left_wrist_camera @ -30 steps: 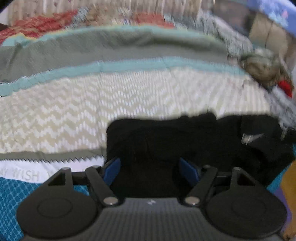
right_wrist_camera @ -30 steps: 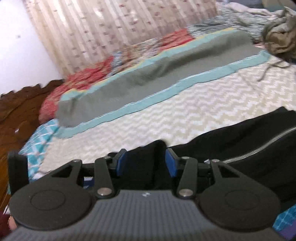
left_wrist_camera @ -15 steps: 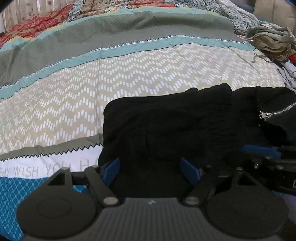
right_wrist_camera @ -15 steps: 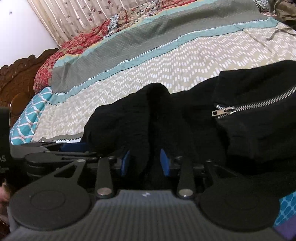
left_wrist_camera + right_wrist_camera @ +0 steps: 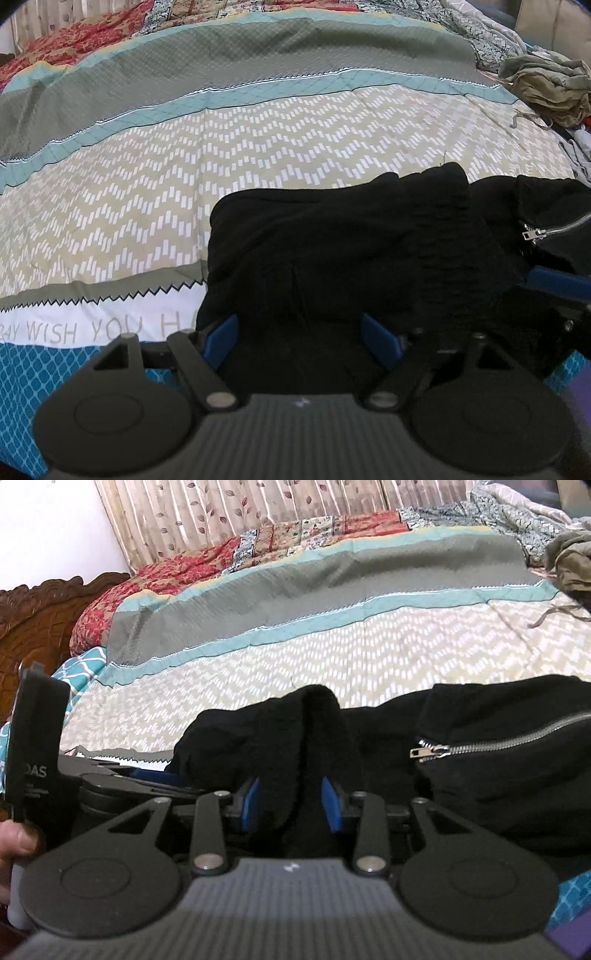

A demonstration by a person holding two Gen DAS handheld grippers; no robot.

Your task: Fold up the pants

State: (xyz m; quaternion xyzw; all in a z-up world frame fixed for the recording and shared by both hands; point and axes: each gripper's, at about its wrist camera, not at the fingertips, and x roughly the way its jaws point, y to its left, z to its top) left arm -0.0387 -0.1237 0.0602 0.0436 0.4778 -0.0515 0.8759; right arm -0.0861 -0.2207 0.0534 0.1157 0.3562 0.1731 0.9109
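Observation:
Black pants (image 5: 343,251) lie bunched on the patterned bedspread (image 5: 184,177), a silver zipper (image 5: 554,227) showing at the right. My left gripper (image 5: 301,338) has its blue pads wide apart, with black cloth lying between them. My right gripper (image 5: 291,803) has its blue pads closer together around a raised ridge of the black cloth (image 5: 317,731); small gaps show beside the fold. The zipper also shows in the right wrist view (image 5: 498,742). The left gripper's body (image 5: 40,757) is at the left of the right wrist view.
A pile of olive and grey clothes (image 5: 550,85) lies at the far right of the bed. A carved wooden headboard (image 5: 37,616) and a curtain (image 5: 240,513) stand behind. A hand (image 5: 14,842) shows at the left edge.
Both grippers have come down toward the bed with the pants. The right gripper's pads have spread slightly around the fold. The views have steadied.

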